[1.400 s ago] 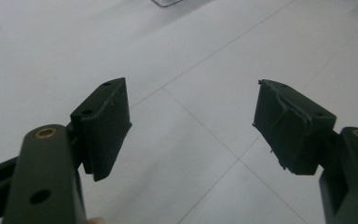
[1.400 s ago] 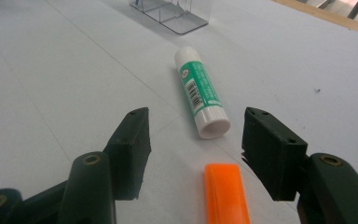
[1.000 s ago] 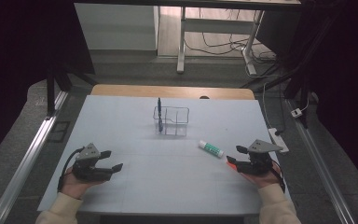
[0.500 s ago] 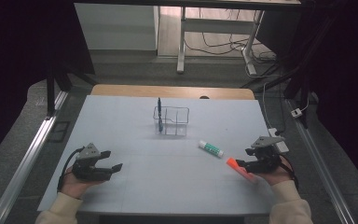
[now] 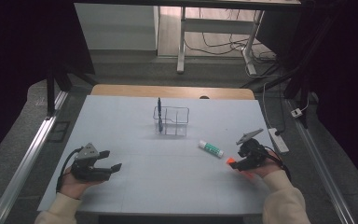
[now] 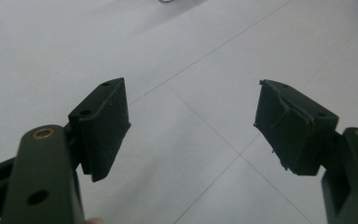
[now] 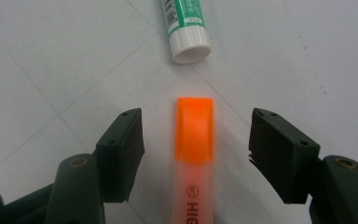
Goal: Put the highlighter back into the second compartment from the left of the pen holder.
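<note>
Both claws are seen spread. Right claw (image 7: 196, 158) is held low over the wide white bench (image 5: 135, 191), its black jaws standing wide on either side of the orange plastic highlighter pen (image 7: 194, 154), with clear gaps between the pads and the pen; the jaws have just been opening, and the pen lies on the bench between them, untouched. Left claw (image 6: 191, 128) is likewise spread, with bare bench between its jaws.

Places are given from the clear wire-framed pen holder (image 5: 172, 120), which stands near the middle of the bench towards its far edge. A dark pen (image 5: 159, 112) is seen upright at the holder's left end. The white glue stick with a green label (image 5: 210, 148) lies flat on the bench to the near right of the holder. The highlighter (image 5: 237, 167) lies farther out the same way, beyond the glue stick, its orange cap pointing towards the stick's white end and close to it but apart. In the high view the right claw (image 5: 237, 164) is seen there, well to the holder's near right, and the left claw (image 5: 111, 161) well to its near left.
</note>
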A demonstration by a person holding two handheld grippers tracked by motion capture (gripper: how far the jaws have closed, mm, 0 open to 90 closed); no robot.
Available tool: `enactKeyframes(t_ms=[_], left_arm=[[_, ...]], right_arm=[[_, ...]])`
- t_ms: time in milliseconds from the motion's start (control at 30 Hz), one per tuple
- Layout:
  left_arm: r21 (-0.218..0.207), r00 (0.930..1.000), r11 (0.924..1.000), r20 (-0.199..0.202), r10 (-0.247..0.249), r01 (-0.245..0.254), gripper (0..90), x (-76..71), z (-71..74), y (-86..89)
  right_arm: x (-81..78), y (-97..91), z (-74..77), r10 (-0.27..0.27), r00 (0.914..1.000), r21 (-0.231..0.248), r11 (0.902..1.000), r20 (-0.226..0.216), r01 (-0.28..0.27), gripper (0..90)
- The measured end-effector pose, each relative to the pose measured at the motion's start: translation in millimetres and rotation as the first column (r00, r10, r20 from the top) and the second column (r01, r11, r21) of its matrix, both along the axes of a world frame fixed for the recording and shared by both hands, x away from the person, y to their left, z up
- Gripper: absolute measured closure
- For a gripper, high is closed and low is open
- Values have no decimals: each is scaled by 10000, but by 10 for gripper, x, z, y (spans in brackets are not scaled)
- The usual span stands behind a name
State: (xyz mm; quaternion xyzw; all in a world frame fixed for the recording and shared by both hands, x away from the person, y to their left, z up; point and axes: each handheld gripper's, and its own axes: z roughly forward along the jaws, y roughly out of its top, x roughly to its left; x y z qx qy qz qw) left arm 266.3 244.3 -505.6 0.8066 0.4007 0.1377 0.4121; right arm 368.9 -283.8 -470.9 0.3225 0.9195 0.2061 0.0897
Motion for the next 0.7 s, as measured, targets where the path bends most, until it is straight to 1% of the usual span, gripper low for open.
enactKeyframes(t_ms=[67,167,300,400,533,700], left_arm=[[23,10000,10000,-18,22,-22,256,0,-3,4],[9,10000,10000,-43,32,-32,256,6,-8,6],[75,9999,10000,-109,46,-45,256,23,-23,11],[166,9999,9998,-109,55,-53,256,22,-27,13],[177,9999,9998,-116,64,-62,256,22,-33,16],[210,9999,9998,-134,41,-38,256,23,-41,24]], right_arm=[[39,42,-24,7,9998,-212,9998,-183,-10,363],[60,91,-64,113,9994,-337,9994,-333,-124,382],[77,83,-108,85,9987,-391,9992,-507,-105,406],[101,75,-146,35,9975,-593,9982,-704,-77,421],[117,98,-173,104,9969,-725,9972,-776,-161,449],[126,137,-210,53,9959,-1073,9941,-906,-150,509]])
